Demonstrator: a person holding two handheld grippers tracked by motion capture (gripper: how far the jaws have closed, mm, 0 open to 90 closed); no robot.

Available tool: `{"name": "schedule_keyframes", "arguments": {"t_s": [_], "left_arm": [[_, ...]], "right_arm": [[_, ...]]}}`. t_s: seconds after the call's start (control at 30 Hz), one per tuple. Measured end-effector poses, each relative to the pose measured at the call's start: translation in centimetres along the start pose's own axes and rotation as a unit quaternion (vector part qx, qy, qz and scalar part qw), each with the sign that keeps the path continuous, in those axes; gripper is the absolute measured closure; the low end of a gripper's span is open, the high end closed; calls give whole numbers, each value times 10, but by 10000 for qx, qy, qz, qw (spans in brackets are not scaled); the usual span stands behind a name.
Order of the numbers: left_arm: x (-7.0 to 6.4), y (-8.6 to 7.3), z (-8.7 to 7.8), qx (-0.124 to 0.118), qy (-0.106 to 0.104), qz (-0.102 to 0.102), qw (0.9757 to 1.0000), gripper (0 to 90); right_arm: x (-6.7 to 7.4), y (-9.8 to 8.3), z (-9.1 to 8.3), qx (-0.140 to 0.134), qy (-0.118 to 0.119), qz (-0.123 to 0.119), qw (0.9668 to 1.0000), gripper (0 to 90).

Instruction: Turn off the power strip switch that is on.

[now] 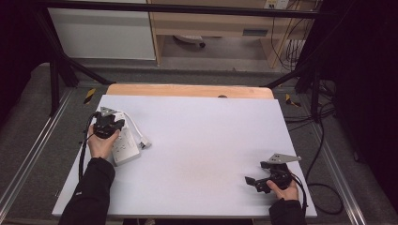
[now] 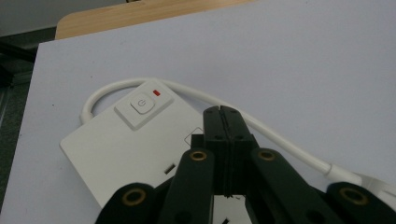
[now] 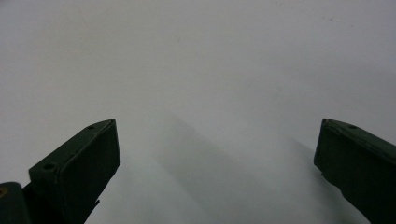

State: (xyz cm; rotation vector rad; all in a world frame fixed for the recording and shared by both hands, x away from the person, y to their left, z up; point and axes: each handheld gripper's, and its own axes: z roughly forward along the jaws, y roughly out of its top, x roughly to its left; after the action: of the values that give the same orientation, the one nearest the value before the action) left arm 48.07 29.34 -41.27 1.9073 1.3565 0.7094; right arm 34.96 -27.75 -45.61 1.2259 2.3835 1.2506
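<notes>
A white power strip lies near the left edge of the white table, its white cable looping round the far end. My left gripper hovers over the strip. In the left gripper view this gripper is shut with nothing between its jaws, its tips just short of the strip's power button and lit red lamp. My right gripper rests low at the front right; its jaws stand wide open over bare table.
The strip's cable runs right to a white plug lying on the table. A strip of wooden tabletop shows beyond the white board. Black frame bars and cables surround the table.
</notes>
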Motion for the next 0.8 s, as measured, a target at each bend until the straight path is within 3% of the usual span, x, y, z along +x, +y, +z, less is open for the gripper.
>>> {"name": "schedule_keyframes", "arguments": {"t_s": [0.8], "left_arm": [[1,-11,11,127,-81,-14,9999,897]], "right_arm": [[0,0,0,5,0,-1,10000,10]]}}
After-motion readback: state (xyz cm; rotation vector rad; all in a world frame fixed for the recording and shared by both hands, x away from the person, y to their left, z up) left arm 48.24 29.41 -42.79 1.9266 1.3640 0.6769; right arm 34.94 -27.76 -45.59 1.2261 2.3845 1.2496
